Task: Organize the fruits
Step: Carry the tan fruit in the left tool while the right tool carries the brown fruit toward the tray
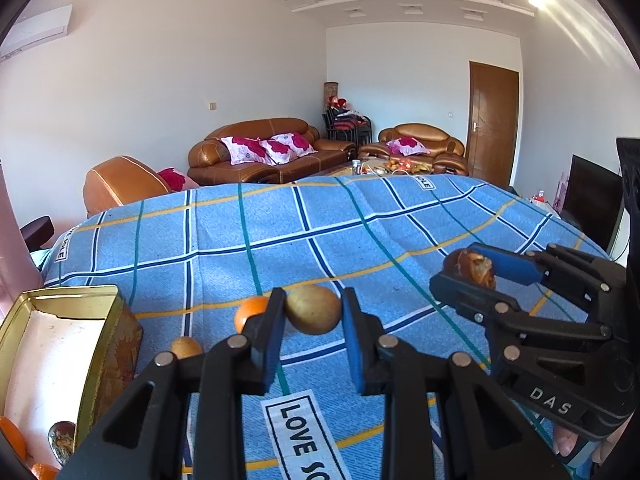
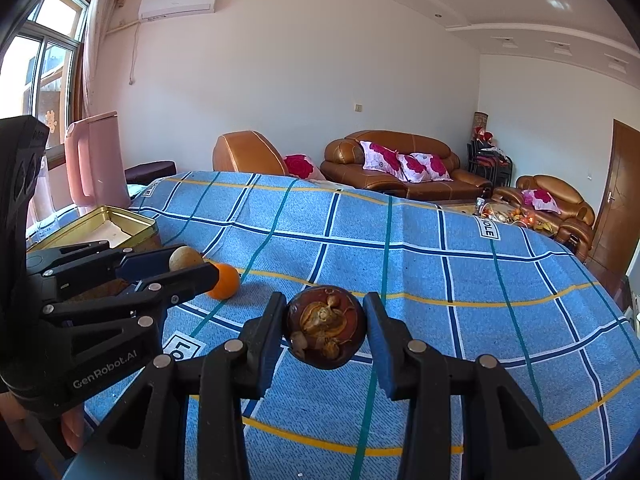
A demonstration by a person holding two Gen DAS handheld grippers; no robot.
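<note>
My left gripper (image 1: 313,310) is shut on a tan round fruit (image 1: 313,309) and holds it above the blue checked tablecloth (image 1: 320,232). My right gripper (image 2: 326,326) is shut on a dark brown mangosteen (image 2: 326,327), also off the cloth. The right gripper also shows in the left wrist view (image 1: 466,270), to the right of the left one. The left gripper shows in the right wrist view (image 2: 182,262). An orange (image 1: 250,312) lies on the cloth behind the left fingers, and a second tan fruit (image 1: 186,347) lies near the tin.
An open gold tin box (image 1: 96,320) stands at the left table edge, with oranges (image 1: 12,438) and a dark fruit (image 1: 62,438) beside it. A pink kettle (image 2: 96,160) stands behind the tin. Sofas stand beyond the table's far edge.
</note>
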